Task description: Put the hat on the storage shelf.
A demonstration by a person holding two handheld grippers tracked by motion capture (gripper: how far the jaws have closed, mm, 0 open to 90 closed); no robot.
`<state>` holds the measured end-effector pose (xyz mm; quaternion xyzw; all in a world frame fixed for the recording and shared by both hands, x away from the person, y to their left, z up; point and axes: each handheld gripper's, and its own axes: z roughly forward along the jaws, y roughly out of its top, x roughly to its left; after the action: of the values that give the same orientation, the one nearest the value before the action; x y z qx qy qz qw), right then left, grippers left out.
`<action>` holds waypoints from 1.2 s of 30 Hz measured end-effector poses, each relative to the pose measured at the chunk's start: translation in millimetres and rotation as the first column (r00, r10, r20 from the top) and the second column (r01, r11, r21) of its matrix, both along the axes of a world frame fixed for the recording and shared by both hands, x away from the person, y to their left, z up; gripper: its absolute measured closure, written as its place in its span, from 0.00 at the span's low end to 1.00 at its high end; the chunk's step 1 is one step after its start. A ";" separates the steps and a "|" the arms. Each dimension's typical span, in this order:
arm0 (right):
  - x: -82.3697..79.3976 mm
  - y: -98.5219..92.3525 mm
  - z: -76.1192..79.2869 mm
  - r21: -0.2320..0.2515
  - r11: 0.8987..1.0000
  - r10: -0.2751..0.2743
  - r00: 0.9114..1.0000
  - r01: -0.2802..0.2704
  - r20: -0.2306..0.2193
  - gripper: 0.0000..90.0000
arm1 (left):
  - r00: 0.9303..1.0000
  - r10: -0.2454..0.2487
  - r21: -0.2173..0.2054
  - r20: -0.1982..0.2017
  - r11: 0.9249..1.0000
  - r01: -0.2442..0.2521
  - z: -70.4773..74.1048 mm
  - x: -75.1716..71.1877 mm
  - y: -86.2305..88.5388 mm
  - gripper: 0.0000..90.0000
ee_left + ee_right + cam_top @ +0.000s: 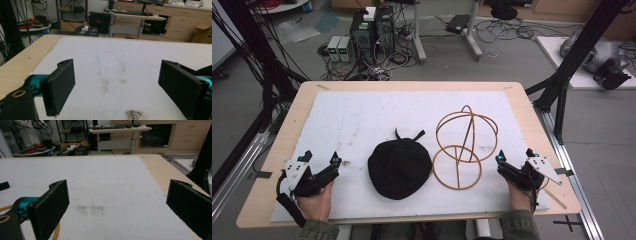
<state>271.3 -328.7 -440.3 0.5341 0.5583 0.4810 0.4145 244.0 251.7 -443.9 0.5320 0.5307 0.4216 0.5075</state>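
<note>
- the left tongs (320,159) sit at the lower left of the high view, resting low over the white mat (362,120), jaws spread wide with nothing between them.
- in the left gripper view the same left tongs (116,86) frame bare, stained mat.
- the right tongs (514,157) sit at the lower right of the high view, also gaping apart and empty; in the right gripper view the right tongs (117,206) stand over a grey smudge on the mat.
- a black cap (399,168) lies flat in the lower middle of the high view, between the two hands, well apart from each.
- just right of it stands a wooden hoop frame (462,145), a dome of rings on a round base, near the right tongs but not touching them.
- a curve of that frame (56,231) shows at the lower left of the right gripper view.
- the desk (287,135) shows pale wood around the mat.
</note>
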 end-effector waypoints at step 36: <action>0.7 3.8 0.3 -0.005 1.000 0.018 1.000 -0.018 -0.003 0.04 | 0.943 -0.330 0.062 -0.052 0.941 0.333 23.9 10.2 -41.6 0.16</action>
<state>272.1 -324.9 -440.0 0.5286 0.5649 0.4825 0.4106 254.2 210.1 -420.0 0.6397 0.4288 0.3376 0.5412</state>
